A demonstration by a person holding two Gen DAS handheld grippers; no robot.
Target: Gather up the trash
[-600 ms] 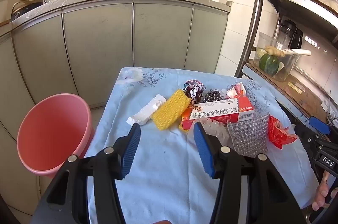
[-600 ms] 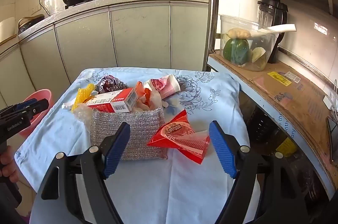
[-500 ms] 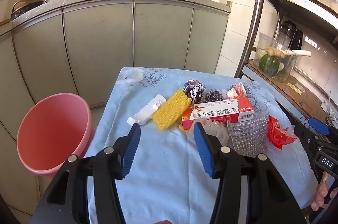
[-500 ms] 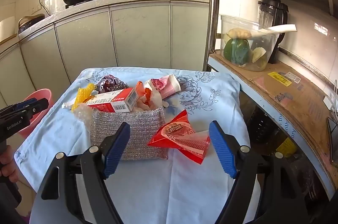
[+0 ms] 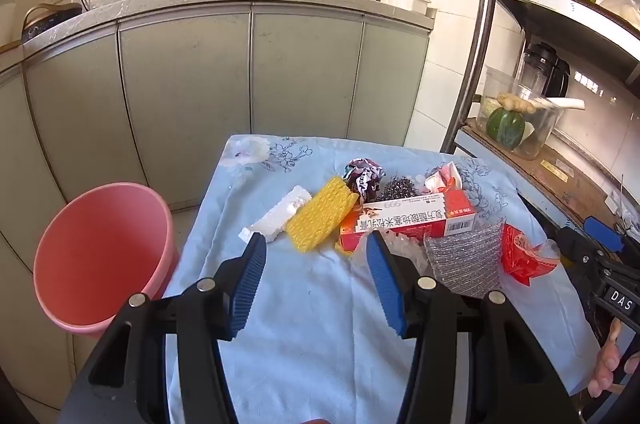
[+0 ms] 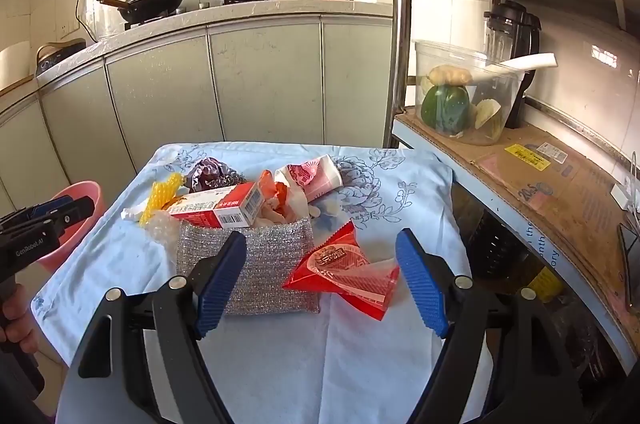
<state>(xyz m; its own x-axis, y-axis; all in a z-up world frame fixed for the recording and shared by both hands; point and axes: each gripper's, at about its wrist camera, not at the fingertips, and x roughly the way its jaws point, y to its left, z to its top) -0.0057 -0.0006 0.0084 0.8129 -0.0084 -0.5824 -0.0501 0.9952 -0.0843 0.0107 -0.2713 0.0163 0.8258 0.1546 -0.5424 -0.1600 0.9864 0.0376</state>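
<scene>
Trash lies on a small table with a light blue cloth (image 5: 312, 336): a white foam piece (image 5: 278, 218), a yellow foam net (image 5: 320, 218), a red and white carton (image 5: 408, 220), a silver scouring pad (image 5: 464, 264), a red wrapper (image 6: 344, 270) and a crumpled paper cup (image 6: 314, 176). A pink bucket (image 5: 100, 252) stands on the floor left of the table. My left gripper (image 5: 316, 264) is open and empty, just short of the yellow net. My right gripper (image 6: 320, 268) is open and empty, its fingers either side of the red wrapper and the pad.
Grey kitchen cabinets (image 5: 248, 80) with woks on the counter stand behind the table. A metal shelf rack (image 6: 520, 176) with a clear tub of vegetables (image 6: 460, 96) and a blender is close on the right. A steel wool ball (image 5: 396, 186) and a purple wrapper (image 5: 364, 178) lie behind the carton.
</scene>
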